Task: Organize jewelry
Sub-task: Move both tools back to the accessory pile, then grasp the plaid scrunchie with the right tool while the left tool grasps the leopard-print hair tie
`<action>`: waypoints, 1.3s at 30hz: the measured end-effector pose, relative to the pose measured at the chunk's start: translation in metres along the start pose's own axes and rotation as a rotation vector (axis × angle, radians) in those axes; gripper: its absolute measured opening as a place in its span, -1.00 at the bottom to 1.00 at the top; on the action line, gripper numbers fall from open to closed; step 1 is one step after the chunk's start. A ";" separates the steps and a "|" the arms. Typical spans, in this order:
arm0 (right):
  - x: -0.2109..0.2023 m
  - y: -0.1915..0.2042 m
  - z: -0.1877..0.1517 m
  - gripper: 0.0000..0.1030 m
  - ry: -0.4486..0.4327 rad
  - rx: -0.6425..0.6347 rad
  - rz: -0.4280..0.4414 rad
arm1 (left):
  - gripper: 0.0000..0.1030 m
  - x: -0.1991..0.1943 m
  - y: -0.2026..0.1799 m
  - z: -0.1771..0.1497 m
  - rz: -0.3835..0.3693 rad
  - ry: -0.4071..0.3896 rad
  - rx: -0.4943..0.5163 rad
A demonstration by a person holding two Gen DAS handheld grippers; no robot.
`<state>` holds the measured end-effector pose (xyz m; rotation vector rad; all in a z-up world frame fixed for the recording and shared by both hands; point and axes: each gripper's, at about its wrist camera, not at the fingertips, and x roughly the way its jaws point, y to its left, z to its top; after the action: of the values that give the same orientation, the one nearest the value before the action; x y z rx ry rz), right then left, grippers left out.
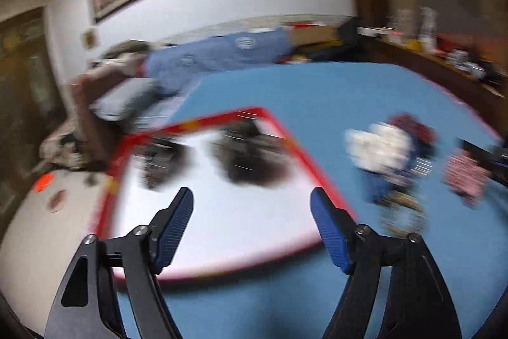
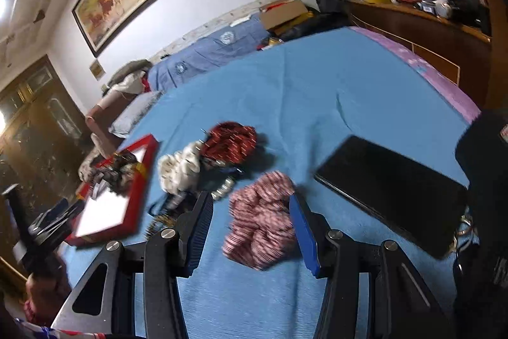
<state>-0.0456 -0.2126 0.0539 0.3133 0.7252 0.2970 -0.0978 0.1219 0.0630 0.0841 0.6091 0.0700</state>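
A red-rimmed tray with a white bottom lies on the blue bed cover, with dark blurred jewelry at its far end. My left gripper is open and empty above the tray's near half. In the right wrist view the tray is at left. A pile lies beside it: a white beaded piece, a dark red piece, a pink-and-white striped piece. My right gripper is open over the striped piece; contact is unclear.
A flat black case lies on the cover at right. A pearl strand and small dark items lie by the pile. Pillows and clothes sit at the bed's head. A cluttered wooden dresser stands at right.
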 end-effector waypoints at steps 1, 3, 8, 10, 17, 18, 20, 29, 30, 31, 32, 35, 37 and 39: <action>0.002 -0.001 -0.002 0.12 0.005 -0.001 -0.008 | 0.57 -0.003 -0.013 -0.006 -0.070 0.016 0.008; 0.006 -0.006 -0.007 0.21 0.009 0.002 -0.017 | 0.57 -0.002 -0.034 -0.016 -0.162 0.069 0.026; 0.012 -0.005 -0.013 0.32 0.017 -0.047 -0.037 | 0.57 0.004 -0.064 -0.032 -0.231 0.141 0.063; 0.015 -0.002 -0.015 0.43 0.026 -0.069 -0.039 | 0.57 0.011 -0.068 -0.033 -0.263 0.180 0.037; 0.033 0.021 -0.017 0.58 0.080 -0.197 -0.092 | 0.57 0.031 -0.082 -0.022 -0.326 0.235 0.015; 0.036 0.021 -0.017 0.58 0.091 -0.203 -0.098 | 0.57 0.033 -0.083 -0.020 -0.332 0.245 0.012; 0.050 0.023 -0.016 0.58 0.151 -0.211 -0.101 | 0.57 0.040 -0.087 -0.018 -0.339 0.268 0.009; 0.058 -0.004 -0.014 -0.58 0.204 -0.077 0.027 | 0.56 0.069 -0.104 -0.002 -0.293 0.304 0.025; 0.057 -0.003 -0.015 -0.58 0.203 -0.077 0.033 | 0.56 0.072 -0.107 -0.002 -0.285 0.306 0.037; 0.057 -0.003 -0.015 -0.58 0.203 -0.077 0.039 | 0.56 0.077 -0.110 -0.002 -0.274 0.318 0.047; 0.056 -0.002 -0.015 -0.58 0.203 -0.075 0.046 | 0.56 0.081 -0.110 -0.002 -0.274 0.332 0.046; 0.052 -0.006 -0.015 -0.58 0.188 -0.057 0.076 | 0.52 0.084 -0.111 0.000 -0.261 0.339 0.053; 0.048 -0.008 -0.015 -0.58 0.170 -0.048 0.097 | 0.01 0.080 -0.113 0.000 -0.241 0.323 0.067; 0.044 -0.008 -0.012 -0.58 0.146 -0.043 0.123 | -0.30 0.076 -0.114 -0.001 -0.239 0.315 0.078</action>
<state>-0.0217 -0.2019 0.0159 0.2980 0.8436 0.4554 -0.0316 0.0156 0.0075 0.0762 0.9328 -0.1757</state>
